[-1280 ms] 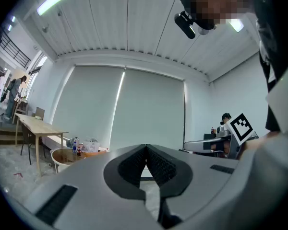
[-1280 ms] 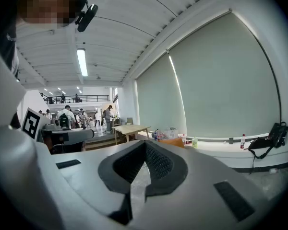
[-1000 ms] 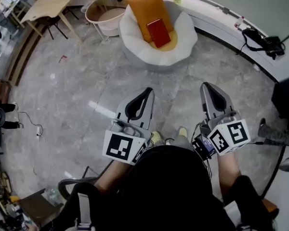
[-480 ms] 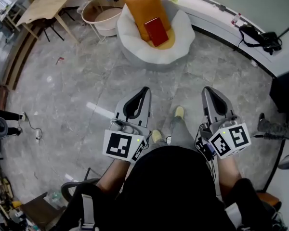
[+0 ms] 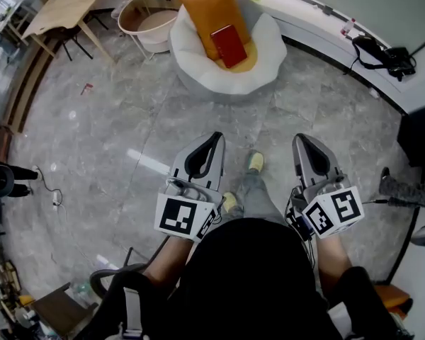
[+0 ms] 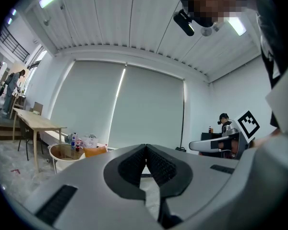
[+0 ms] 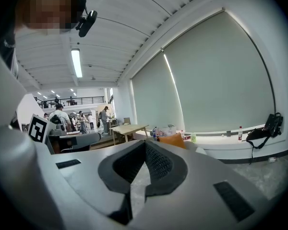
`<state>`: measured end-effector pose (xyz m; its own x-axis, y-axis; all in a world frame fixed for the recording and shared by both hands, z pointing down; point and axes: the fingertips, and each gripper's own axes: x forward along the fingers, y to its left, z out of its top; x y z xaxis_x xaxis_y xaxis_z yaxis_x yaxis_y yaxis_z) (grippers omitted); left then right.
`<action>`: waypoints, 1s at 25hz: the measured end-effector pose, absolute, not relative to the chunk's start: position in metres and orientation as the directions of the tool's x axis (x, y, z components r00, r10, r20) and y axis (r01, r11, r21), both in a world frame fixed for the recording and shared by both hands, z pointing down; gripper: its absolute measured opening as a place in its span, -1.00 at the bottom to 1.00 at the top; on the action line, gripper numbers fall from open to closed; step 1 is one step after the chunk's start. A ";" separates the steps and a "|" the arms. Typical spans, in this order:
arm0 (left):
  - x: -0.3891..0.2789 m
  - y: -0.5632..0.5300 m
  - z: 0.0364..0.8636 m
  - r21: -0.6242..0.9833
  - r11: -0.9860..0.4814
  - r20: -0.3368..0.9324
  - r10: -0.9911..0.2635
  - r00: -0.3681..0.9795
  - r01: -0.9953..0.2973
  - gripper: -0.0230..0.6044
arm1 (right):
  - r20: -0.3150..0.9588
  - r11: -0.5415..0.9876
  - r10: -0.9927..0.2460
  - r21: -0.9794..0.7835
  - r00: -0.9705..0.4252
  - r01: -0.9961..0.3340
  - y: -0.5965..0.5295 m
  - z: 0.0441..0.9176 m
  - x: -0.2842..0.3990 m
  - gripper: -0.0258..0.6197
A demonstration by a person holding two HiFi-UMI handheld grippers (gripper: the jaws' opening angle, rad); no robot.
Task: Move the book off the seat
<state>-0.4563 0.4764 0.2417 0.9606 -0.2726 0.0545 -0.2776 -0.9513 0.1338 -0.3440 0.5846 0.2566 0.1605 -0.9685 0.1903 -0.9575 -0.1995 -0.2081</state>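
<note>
Book point(image 5: 228, 45): red, found slanted against the orange cushion point(image 5: 207, 9) in the round white seat point(image 5: 198, 73), far across the floor and well apart from both grippers. Held the left gripper point(image 5: 214, 139) and the right gripper point(image 5: 302, 140) out in front side by side, each with jaws clenched tip to tip on nothing. Judged the step in hand to be the walk-up. Best done by closing the gap to the seat first, then releasing one pair of jaws before reaching in. Called for coming at a free upper or side edge of the book rather than down on its flat face. Called too for lifting it clear of the soft seat before carrying it aside, without dragging the cushion along. Could not make out the book in either gripper view; caught only a sliver of the orange cushion past the jaws there. Could not tell its thickness, nor how deep its lower edge sat in the cushion or the seat. Lost the lower middle of the head view to the person's own body. Saw the wooden tabletop point(image 5: 71, 6) beyond the seat only in part, cut by the frame's edge.
</note>
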 end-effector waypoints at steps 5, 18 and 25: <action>-0.438 0.468 0.242 0.126 -0.953 0.073 -0.266 0.961 -0.274 -0.91 | 0.198 -0.204 -0.966 -0.205 0.163 -0.957 0.574 0.262 -0.328 -0.90; -0.357 0.440 0.245 0.110 -0.965 0.108 -0.225 0.968 -0.237 -0.91 | 0.202 -0.177 -0.972 -0.300 0.119 -0.937 0.536 0.267 -0.247 -0.90; -0.300 0.411 0.253 0.105 -0.968 0.139 -0.213 0.967 -0.228 -0.92 | 0.238 -0.069 -0.971 -0.290 -0.002 -0.955 0.504 0.279 -0.219 -0.90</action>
